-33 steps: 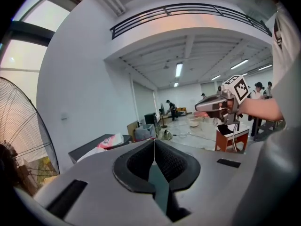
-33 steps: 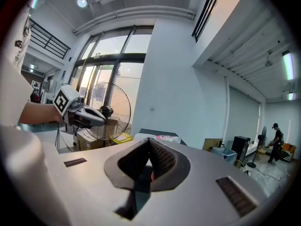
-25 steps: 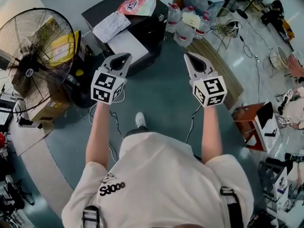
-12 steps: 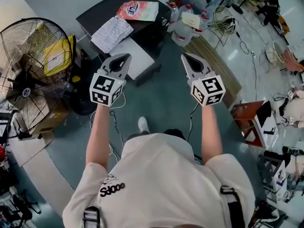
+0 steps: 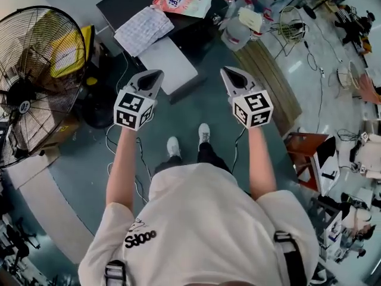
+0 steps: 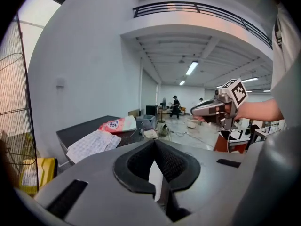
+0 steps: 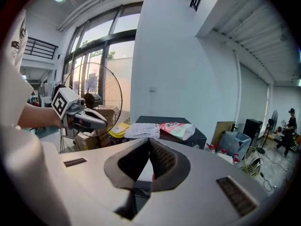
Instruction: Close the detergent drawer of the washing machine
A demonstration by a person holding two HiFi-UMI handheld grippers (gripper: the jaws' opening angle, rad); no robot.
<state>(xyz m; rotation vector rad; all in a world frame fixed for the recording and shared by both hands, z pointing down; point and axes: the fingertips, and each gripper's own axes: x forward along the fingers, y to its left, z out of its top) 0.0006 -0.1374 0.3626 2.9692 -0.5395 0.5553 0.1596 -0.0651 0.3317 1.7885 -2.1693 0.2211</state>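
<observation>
Both grey plastic claws, the left gripper [image 5: 156, 74] and the right gripper [image 5: 226, 71], were clenched on nothing, their ribbed black pads meeting at a point. Just ahead stood one boxy, dark-topped washing machine [image 5: 126, 5], with what looked like its flat white detergent drawer [image 5: 166, 64] jutting out over bare teal floor [image 5: 202, 109]. On top lay one checked cloth [image 5: 144, 28] and one pink bag [image 5: 181, 0].

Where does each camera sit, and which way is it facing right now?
Head view: on the person's head, looking steeply down at the floor and washing machine; shows shirt, forearms, shoes, left gripper, right gripper.
Left gripper view: on the left gripper, looking along its shut jaws at the machine's top; right gripper shows at right.
Right gripper view: on the right gripper, along its shut jaws at that top; left gripper shows at left.
Shared: all three show the pink bag and checked cloth on the machine.
</observation>
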